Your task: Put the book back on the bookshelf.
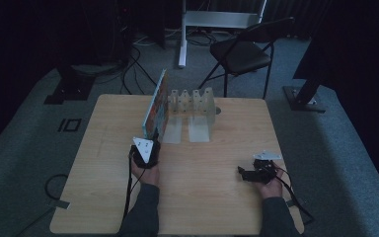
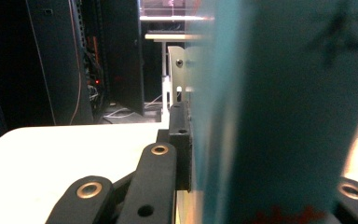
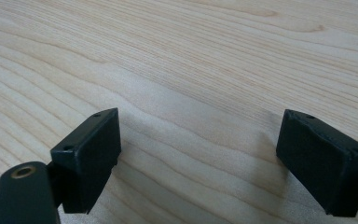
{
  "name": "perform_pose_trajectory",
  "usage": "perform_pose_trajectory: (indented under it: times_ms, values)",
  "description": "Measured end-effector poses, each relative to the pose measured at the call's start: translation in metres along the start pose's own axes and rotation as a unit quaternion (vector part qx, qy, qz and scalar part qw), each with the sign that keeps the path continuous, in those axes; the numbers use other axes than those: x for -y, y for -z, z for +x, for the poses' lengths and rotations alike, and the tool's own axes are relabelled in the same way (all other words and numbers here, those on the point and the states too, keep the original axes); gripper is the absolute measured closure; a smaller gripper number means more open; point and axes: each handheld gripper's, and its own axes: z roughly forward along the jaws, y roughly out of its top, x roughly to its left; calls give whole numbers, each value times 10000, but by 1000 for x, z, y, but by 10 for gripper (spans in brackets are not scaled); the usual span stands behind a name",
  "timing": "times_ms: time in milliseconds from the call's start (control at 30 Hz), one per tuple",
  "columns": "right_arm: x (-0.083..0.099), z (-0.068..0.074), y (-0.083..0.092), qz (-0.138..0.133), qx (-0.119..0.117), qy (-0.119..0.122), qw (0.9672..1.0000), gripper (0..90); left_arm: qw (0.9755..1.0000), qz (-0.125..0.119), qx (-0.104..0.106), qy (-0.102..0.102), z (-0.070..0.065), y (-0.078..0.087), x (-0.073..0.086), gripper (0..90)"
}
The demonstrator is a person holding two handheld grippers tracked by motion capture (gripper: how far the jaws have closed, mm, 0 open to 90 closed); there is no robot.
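Observation:
A thin book [image 1: 157, 106] with a teal cover [image 2: 279, 116] stands upright on edge on the wooden table [image 1: 212, 197], just left of a white slotted rack [image 1: 193, 101]. My left gripper [image 1: 151, 139] is shut on the book's near end, and its left pad [image 2: 179, 135] presses flat against the cover. The rack's white upright [image 2: 177, 70] rises just beyond that pad. At the table's right front, my right gripper [image 1: 242, 173] rests low and points left. Its jaws [image 3: 198, 154] stand wide open over bare wood, with nothing between them.
A black folding chair [image 1: 242, 52] stands beyond the table's far edge. Dark stand bases [image 1: 71, 91] and cables lie on the carpet to the left and right. Each gripper's cable trails off the table's front edge.

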Motion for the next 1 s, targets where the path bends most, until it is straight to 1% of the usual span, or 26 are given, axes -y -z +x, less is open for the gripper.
perform_pose_trajectory:
  times_ms: [333,367,500,667,900,967,1000]
  values:
    - [0,0,0,7,-6,3,10000,133,10000,-9,19,47,2,1,2,810]
    - [0,0,0,2,-4,12,10000,132,10000,1,9,85,2,1,3,809]
    - [0,0,0,4,-5,7,10000,133,10000,12,30,89,4,2,4,809]
    - [0,0,0,6,-5,-2,10000,133,9999,1,17,145,5,3,7,808]
    - [0,1,0,6,-7,-12,10000,133,9999,12,21,126,6,4,8,806]
    - [0,0,0,5,-7,-11,10000,132,9999,18,38,91,7,4,8,803]
    - [0,1,0,6,-7,-13,10000,132,9999,31,80,60,8,5,8,803]
